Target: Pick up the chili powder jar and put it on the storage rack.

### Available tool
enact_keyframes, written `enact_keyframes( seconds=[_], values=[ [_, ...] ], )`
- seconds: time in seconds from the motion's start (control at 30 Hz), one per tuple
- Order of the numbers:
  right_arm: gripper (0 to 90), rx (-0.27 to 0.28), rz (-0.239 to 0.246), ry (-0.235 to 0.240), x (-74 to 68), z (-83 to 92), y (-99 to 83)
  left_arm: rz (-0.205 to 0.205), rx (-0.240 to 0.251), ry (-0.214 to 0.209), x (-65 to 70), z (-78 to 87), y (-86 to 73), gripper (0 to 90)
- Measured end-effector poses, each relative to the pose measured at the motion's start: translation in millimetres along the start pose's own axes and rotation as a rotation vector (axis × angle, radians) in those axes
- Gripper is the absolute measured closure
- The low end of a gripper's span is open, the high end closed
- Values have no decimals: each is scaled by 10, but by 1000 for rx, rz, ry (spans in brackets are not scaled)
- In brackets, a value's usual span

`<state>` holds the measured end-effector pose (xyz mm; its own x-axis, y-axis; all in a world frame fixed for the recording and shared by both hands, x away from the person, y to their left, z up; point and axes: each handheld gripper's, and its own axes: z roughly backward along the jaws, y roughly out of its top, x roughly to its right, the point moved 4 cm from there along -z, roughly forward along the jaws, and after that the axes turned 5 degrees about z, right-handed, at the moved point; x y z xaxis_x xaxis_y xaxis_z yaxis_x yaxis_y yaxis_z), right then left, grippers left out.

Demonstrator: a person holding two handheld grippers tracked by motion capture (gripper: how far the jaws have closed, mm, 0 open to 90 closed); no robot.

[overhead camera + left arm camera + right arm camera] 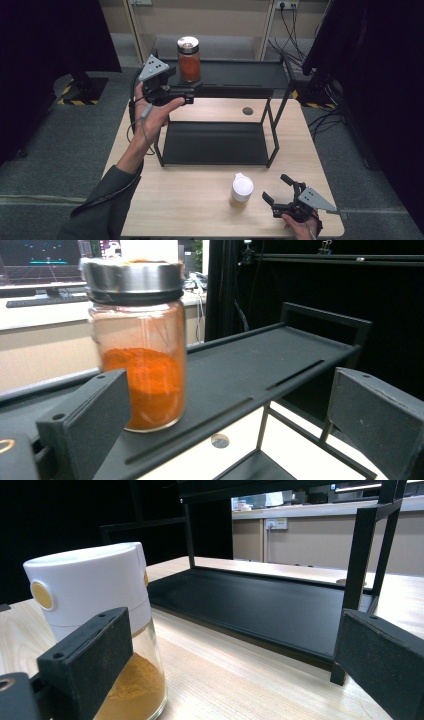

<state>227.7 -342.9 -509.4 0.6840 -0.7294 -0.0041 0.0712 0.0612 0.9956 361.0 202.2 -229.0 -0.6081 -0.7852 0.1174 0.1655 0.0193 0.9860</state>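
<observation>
On my pale wood table (pixel 200 200), the black shelf (pixel 235 75) carries the orange jar (pixel 189 59); left gripper (pixel 192 92) wide. My right gripper (pixel 280 189) gapes beside the white-capped shaker (pixel 241 190), whose yellow button (pixel 41 595) shows close up.

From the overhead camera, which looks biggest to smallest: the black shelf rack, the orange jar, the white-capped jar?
1. Black shelf rack, clearly largest.
2. Orange jar and white-capped jar look alike in size; they sit at different distances from the camera, so no ranking.
</observation>
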Motion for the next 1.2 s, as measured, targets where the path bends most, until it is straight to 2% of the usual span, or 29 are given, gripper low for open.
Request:
enact_keyframes(
  seconds=[0.47, 0.63, 1.0, 1.2],
  values=[
    [27, 1, 0, 2, -2, -2, -2, 14, 24, -57, 63, 134, -219, 26],
    [27, 2, 2, 1, -2, -1, -2, 6, 28, -72, 88, 173, -304, 26],
    [27, 3, 4, 2, -3, 2, -4, 14, 33, -112, 130, 264, -586, 26],
    [27, 2, 3, 2, -6, 0, -4, 33, 32, -132, 130, 313, -757, 25]
  ],
)
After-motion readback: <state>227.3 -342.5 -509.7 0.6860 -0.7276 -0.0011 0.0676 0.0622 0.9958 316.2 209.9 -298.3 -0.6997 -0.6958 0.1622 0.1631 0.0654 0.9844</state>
